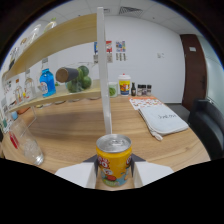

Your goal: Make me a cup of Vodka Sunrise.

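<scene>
- While the can [114, 160] is held upright, it is pinched between the two fingers [75, 175] of the gripper [114, 176], one pad pressed to each side; the jaws are closed down to the can's width.
- Yellow label with cartoon print and a silver top are seen; the pull tab looks unopened, though that cannot be told for sure.
- Whether the can's base is resting on the table [75, 125] or is lifted just off it cannot be told, since the base is hidden by the fingers.
- A white post [104, 70] of the shelf [60, 95] is seen straight beyond the can.
- On the shelf's lower board, a blue bottle [47, 82], a tipped dark jar [65, 75] and green fruit [80, 80] are lined up.
- A clear glass [30, 145] is seen on the table, off to the fingers' left.
- A white cloth [162, 120] is laid on the table to the right, beyond the fingers.
- A yellow-lidded tub [124, 84] and small dark bottles [141, 90] are set by the far wall.
- A black chair [207, 125] is seen past the table's right edge.
</scene>
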Demonstrator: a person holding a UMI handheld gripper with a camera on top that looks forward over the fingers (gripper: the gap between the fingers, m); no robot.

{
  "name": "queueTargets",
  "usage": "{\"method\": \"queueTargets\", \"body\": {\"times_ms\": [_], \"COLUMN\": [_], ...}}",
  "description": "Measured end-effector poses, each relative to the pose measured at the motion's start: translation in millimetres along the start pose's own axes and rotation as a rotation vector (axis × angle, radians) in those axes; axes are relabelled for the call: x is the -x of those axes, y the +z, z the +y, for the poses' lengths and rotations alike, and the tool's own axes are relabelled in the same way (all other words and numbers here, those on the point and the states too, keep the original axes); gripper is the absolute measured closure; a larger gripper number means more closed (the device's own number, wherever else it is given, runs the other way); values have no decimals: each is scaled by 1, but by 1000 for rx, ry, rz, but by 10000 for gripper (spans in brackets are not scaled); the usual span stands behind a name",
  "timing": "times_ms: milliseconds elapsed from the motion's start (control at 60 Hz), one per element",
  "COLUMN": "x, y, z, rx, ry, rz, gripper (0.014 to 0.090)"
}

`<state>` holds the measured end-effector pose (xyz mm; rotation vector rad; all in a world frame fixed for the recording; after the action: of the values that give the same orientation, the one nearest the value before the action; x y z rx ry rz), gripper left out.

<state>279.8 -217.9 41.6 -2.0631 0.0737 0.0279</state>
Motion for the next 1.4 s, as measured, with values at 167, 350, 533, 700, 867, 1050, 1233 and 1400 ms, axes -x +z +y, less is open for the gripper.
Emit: {"method": "queueTargets", "body": {"times_ms": [167,350,533,700,867,1050,1233,1400], "x": [-2,-5,6,74,165,238,297,325], "y": [-9,-19,-65,-119,-145,-140,-109,-58], "z": [10,10,-34,-62,-45,-36,-103,-154], "rx": [23,48,-25,-93,-87,-69,-183,-237], "ry": [14,16,21,-31,-23,27,5,-25], "rz": [16,49,100,50,-32,-56,-103,-91], "gripper": [515,411,190,193,192,184,187,201]}}
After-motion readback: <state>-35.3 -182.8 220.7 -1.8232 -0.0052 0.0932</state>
